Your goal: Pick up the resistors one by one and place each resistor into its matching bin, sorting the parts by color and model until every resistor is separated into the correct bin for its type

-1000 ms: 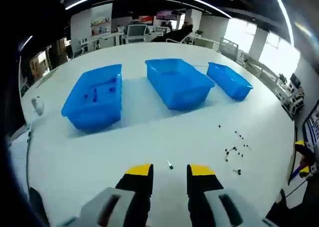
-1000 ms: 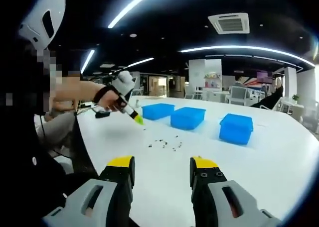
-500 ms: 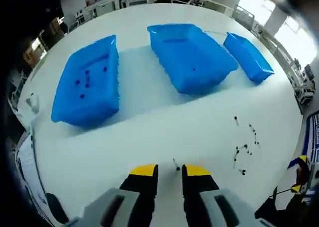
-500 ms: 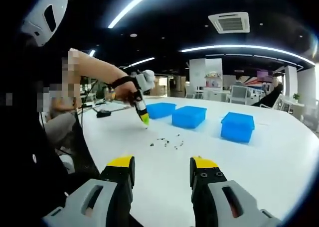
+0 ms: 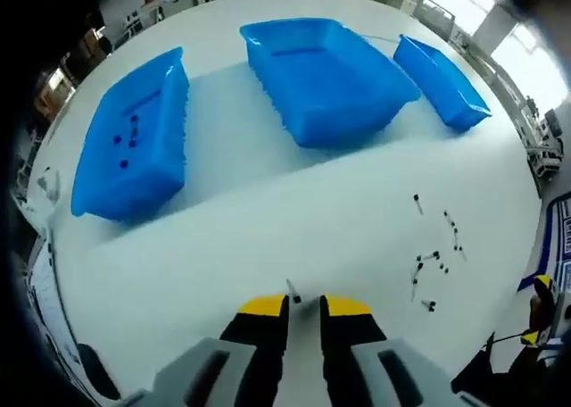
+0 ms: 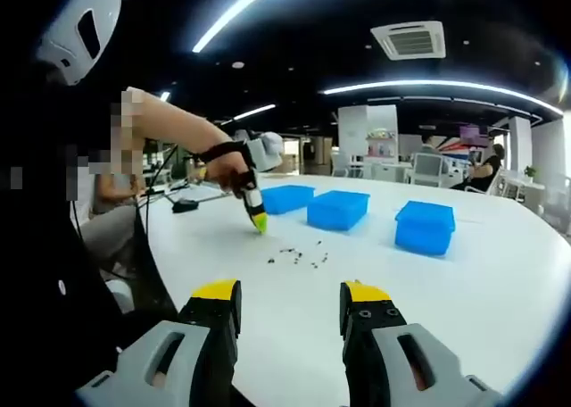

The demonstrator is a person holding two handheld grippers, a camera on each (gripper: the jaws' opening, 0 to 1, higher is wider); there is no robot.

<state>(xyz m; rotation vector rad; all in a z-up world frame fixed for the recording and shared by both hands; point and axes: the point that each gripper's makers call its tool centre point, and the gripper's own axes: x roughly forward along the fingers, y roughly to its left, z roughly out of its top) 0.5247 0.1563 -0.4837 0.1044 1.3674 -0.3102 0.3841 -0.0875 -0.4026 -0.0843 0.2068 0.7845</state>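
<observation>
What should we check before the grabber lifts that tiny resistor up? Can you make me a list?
1. Resistor between the left gripper tips: ok, it sits at the narrow gap.
2. Jaws really pinching it: cannot tell, too small to see contact.
3. Bins reachable: ok, left bin, middle bin and right bin stand open on the table.
4. Matching bin known: cannot tell, its colour and model are unreadable.
5. Loose resistors out of the way: ok, they lie off to the side.
6. Right gripper clear: ok, open and far back from the pile.
</observation>
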